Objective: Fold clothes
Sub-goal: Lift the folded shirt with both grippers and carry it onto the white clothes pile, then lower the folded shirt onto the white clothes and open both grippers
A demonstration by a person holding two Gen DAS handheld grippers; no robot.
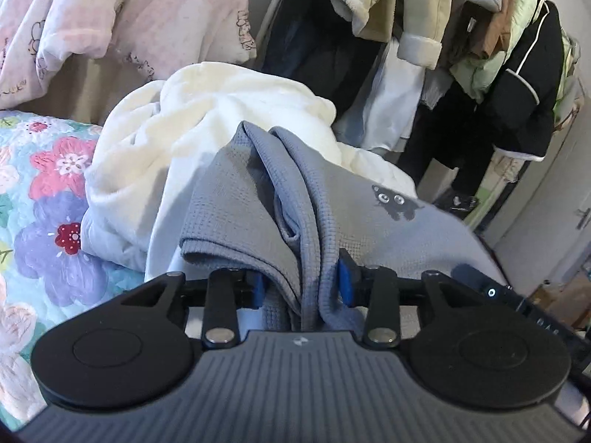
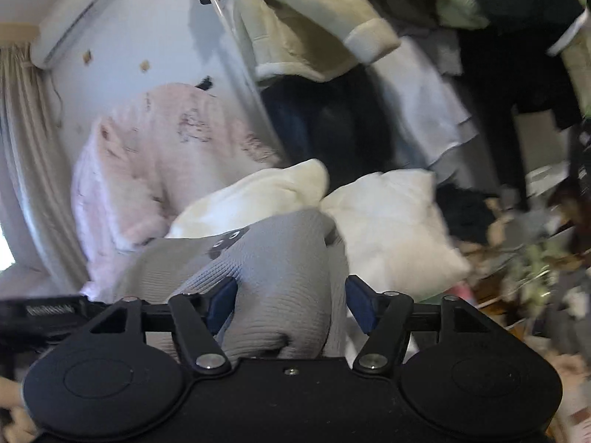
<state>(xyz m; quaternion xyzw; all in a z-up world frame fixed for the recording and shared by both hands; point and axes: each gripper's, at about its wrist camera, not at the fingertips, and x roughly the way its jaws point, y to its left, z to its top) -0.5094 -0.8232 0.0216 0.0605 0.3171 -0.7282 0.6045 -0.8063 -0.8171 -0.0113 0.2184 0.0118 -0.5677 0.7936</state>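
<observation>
A grey waffle-knit garment (image 1: 236, 199) with a small black cat print (image 1: 393, 201) lies bunched over a white fleece blanket (image 1: 207, 118). Its folds run back between the blue pads (image 1: 345, 277) of my left gripper (image 1: 301, 282). The jaws stand apart and the cloth sits slack between them, with a dark gap between two folds. In the right wrist view the same grey garment (image 2: 280, 258) bulges between the fingers of my right gripper (image 2: 291, 304). That gripper is open, and its right pad (image 2: 360, 306) stands clear of the cloth.
A floral quilt (image 1: 44, 199) covers the bed at left, below a pink printed duvet (image 1: 110, 11). Behind hangs a crowded clothes rack with a beige fleece-lined coat (image 1: 410, 3) and a black jacket (image 1: 517, 85). A white pillow (image 2: 391, 221) lies right of the blanket.
</observation>
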